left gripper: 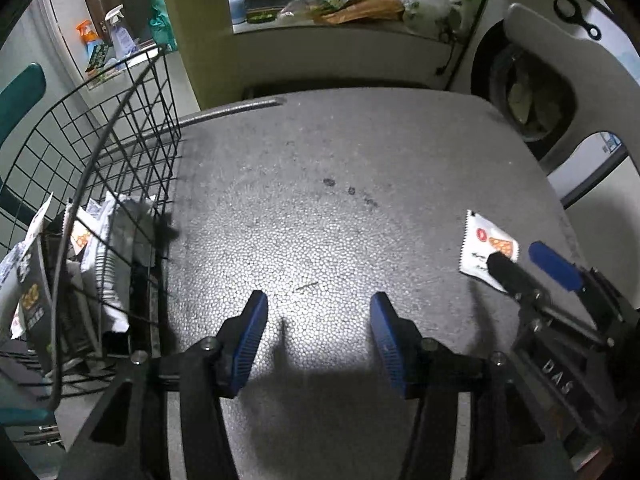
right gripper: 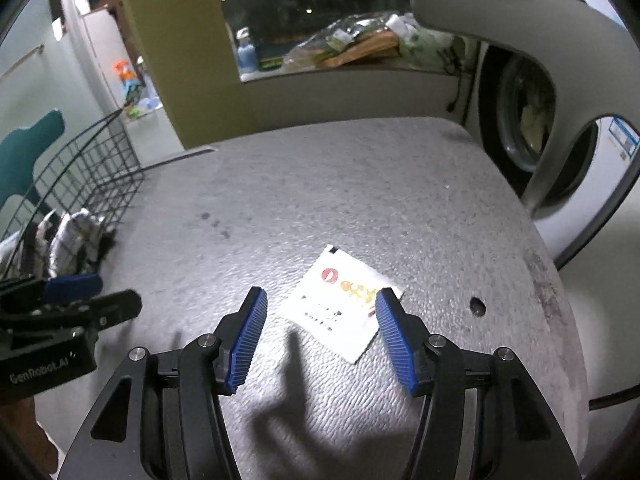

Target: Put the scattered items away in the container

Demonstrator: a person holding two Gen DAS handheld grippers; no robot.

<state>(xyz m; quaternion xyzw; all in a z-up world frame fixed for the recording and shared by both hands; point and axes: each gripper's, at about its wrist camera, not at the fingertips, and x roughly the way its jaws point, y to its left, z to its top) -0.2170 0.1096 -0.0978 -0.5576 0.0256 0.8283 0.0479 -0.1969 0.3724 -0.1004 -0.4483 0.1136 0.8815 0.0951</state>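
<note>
Grey foam-textured desk [right gripper: 360, 184] carries one remaining white snack sachet [right gripper: 340, 312], lying flat well apart from the black wire basket [left gripper: 132, 128] at the left edge, which already holds several packets [left gripper: 100, 256]. Right hand-held gripper [right gripper: 322, 334] hangs over the sachet with jaws apart and nothing clamped, evidently lined up for a pick. Left hand-held gripper [left gripper: 318, 336], jaws apart and empty, points at bare desk beside the basket.

I work in a home laundry corner: a white front-loading washing machine [right gripper: 532, 136], plastic spray bottles [left gripper: 120, 36] and a cluttered window ledge [left gripper: 360, 24] surround me.
</note>
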